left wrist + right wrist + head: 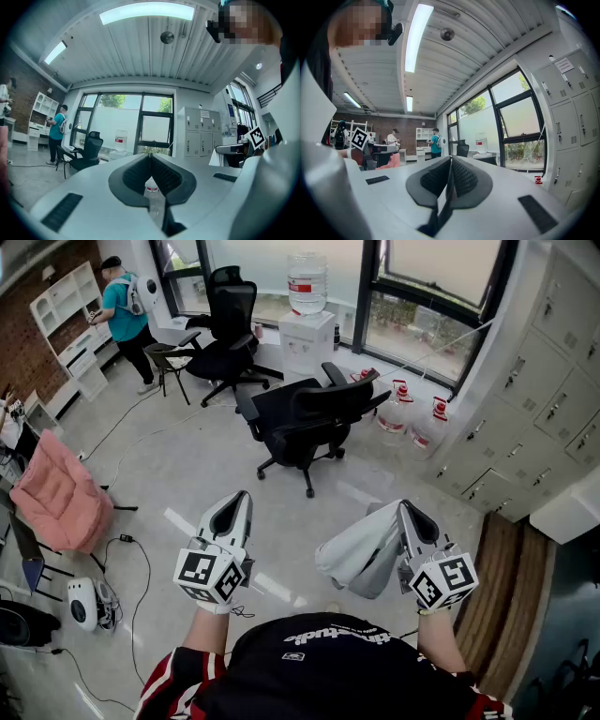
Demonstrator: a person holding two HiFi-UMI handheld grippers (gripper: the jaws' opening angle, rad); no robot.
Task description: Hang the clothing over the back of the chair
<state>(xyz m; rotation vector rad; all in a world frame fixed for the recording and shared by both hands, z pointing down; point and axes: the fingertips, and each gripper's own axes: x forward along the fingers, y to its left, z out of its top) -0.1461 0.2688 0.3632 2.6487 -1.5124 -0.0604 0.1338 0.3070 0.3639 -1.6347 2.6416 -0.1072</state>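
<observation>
Head view puts both tools just below us. The right gripper (405,507) has its jaws pressed together on a fold of the pale grey fabric garment (361,554), which sags in a bunch to its left, clear of the floor. In the right gripper view a thin pale strip of cloth sits pinched between the pads. The left gripper (239,498) is closed on nothing.

We judge the carry is under way. To hang it well, we would take a second edge with the free tool so the cloth spreads. Then we would lift it above the backrest's top edge and lower it so cloth falls on both sides.

Bare grey floor lies open between us and the black mesh office chair (305,413), which stands well apart ahead on castors. A push could roll or swivel it, so we should lay the cloth on gently. Loose black floor cables (141,559) run at the left. Clear plastic water bottles (412,413) crowd just behind the chair on the right.
</observation>
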